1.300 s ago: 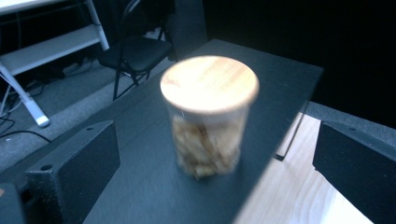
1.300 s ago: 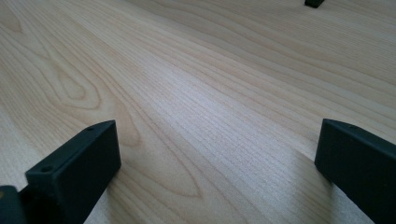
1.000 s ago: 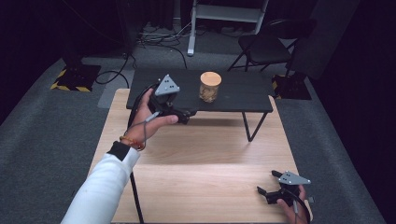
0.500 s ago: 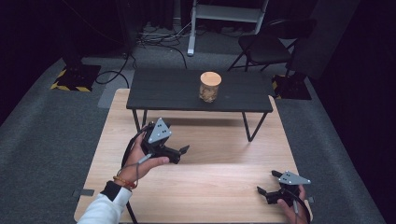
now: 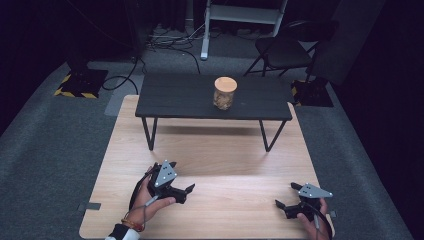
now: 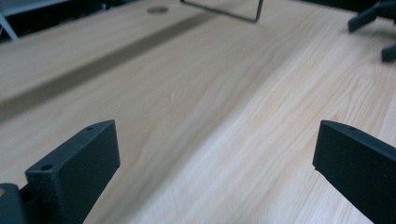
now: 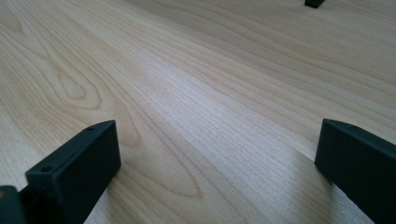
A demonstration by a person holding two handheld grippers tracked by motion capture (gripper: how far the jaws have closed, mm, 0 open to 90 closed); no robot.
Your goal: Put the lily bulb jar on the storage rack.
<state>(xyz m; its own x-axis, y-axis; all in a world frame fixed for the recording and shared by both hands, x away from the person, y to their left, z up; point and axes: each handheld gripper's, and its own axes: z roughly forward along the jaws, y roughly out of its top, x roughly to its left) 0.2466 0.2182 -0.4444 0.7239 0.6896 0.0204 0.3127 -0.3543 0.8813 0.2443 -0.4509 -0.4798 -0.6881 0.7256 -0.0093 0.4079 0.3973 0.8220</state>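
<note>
Where the high view looks down, a pale wooden surface (image 5: 215, 165) spreads across grey carpet (image 5: 45, 145), and a low black table (image 5: 210, 97) on hairpin legs stands on its far part; a dark folding chair (image 5: 285, 50) sits on the floor beyond, with loose cables (image 5: 165, 42) near it; a glass jar (image 5: 224, 93) with a wooden lid stands upright on the black table, right of its middle, well apart from both hands; the left gripper (image 5: 182, 191) lies low at the near left of the wood, held in the left hand (image 5: 147, 197), grey plate on top, its fingers pointing toward the right; the right gripper (image 5: 286, 199) rests at the near right edge in the right hand (image 5: 312, 220), its fingers pointing left; the left gripper view adds what the high view cannot resolve: the left gripper (image 6: 215, 163) fingers stand wide apart over bare wood grain, with a hairpin leg (image 6: 233, 11) of the table at the top; the right gripper view shows the right gripper (image 7: 217, 163) fingers likewise spread wide, nothing between them, close above the grain.
</note>
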